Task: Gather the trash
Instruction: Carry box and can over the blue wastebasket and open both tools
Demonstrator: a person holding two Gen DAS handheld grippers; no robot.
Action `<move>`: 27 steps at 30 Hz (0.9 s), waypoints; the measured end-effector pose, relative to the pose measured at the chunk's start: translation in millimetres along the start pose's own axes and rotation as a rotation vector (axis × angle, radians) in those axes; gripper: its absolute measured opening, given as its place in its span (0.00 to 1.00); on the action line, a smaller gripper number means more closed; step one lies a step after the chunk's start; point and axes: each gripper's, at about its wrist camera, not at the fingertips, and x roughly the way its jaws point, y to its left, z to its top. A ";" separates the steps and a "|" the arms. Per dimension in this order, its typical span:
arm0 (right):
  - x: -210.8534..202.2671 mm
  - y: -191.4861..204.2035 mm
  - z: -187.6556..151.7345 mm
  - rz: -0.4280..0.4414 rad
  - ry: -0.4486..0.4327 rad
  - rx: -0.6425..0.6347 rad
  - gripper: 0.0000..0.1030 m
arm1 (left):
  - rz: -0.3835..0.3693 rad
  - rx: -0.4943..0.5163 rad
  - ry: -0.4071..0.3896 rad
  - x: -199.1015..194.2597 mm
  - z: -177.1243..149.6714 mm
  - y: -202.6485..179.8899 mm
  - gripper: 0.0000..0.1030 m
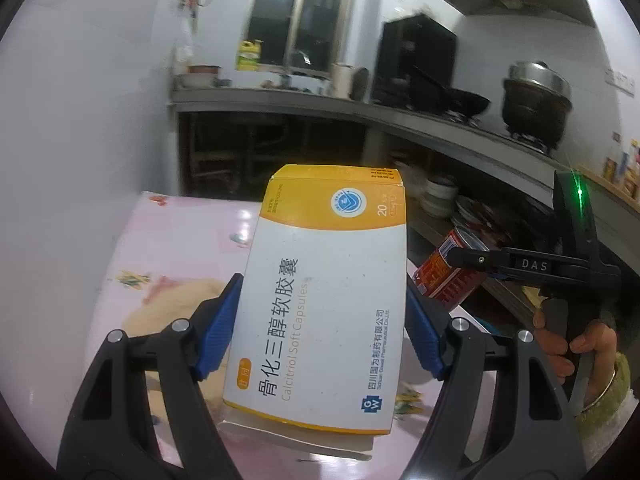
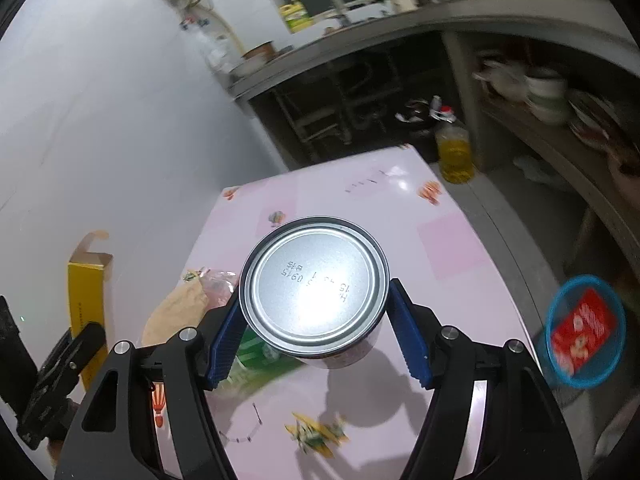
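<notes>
My left gripper (image 1: 322, 328) is shut on a white and yellow capsule box (image 1: 324, 280), held above the pink table (image 1: 176, 240). My right gripper (image 2: 316, 332) is shut on a metal can (image 2: 314, 286), its silver base facing the camera, above the table (image 2: 400, 220). In the left wrist view the red can (image 1: 444, 276) and right gripper show at the right. In the right wrist view the box (image 2: 86, 300) and part of the left gripper show at the far left. A blue bin (image 2: 582, 332) with a red packet in it stands on the floor at the right.
On the table lie a tan paper piece (image 2: 176, 308), a green wrapper (image 2: 256, 356) and a small yellow-green wrapper (image 2: 316, 434). A bottle of yellow oil (image 2: 454, 152) stands on the floor past the table. A kitchen counter (image 1: 440, 120) with pots runs behind.
</notes>
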 end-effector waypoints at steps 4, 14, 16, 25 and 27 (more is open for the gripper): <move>-8.7 -21.8 -16.1 -0.024 0.022 0.055 0.64 | -0.048 0.031 0.041 11.2 -9.2 -25.0 0.69; -31.0 -61.1 -45.4 -0.035 0.030 0.168 0.64 | -0.127 0.067 0.138 40.9 -31.5 -64.9 0.69; -36.8 -68.7 -47.6 -0.033 0.016 0.190 0.64 | -0.147 0.075 0.161 48.9 -32.3 -70.6 0.69; -94.0 -117.7 -45.3 -0.104 -0.114 0.274 0.64 | -0.289 0.114 0.223 92.1 -17.0 -129.1 0.69; -114.0 -137.7 -46.3 -0.157 -0.158 0.301 0.64 | -0.322 0.128 0.239 101.4 -14.5 -146.1 0.69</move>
